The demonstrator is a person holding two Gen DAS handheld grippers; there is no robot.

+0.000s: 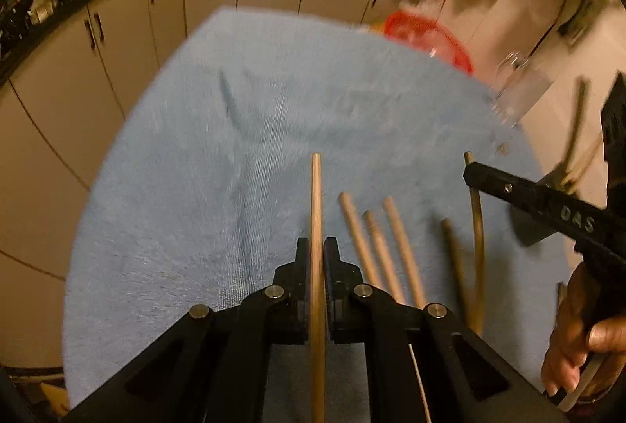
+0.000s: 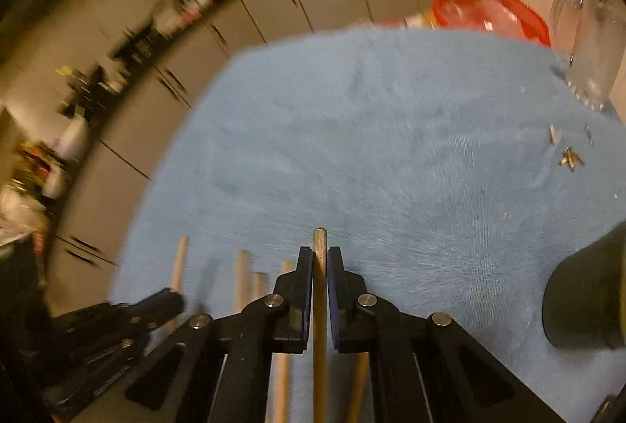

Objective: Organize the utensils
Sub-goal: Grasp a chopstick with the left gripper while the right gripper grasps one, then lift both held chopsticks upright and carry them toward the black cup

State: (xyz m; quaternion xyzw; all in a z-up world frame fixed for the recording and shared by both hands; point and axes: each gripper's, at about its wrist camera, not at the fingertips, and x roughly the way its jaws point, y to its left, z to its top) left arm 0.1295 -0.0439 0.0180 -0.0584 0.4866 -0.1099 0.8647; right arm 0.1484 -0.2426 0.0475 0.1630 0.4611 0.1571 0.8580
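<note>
My left gripper (image 1: 317, 247) is shut on a light wooden chopstick (image 1: 316, 196) and holds it over the blue towel (image 1: 219, 157). Several loose wooden chopsticks (image 1: 375, 247) lie on the towel just to its right. My right gripper (image 2: 320, 257) is shut on a darker chopstick (image 2: 319, 247); it also shows in the left wrist view (image 1: 475, 172), at the right. The left gripper (image 2: 172, 302) shows at the lower left of the right wrist view, with loose chopsticks (image 2: 242, 278) beside it.
A red basket (image 2: 493, 12) and a clear glass container (image 2: 587, 59) stand at the towel's far right. A dark round holder (image 2: 583, 302) sits at the right edge. Small scraps (image 2: 567, 157) lie on the towel. Grey cabinets (image 1: 117, 43) run behind the table.
</note>
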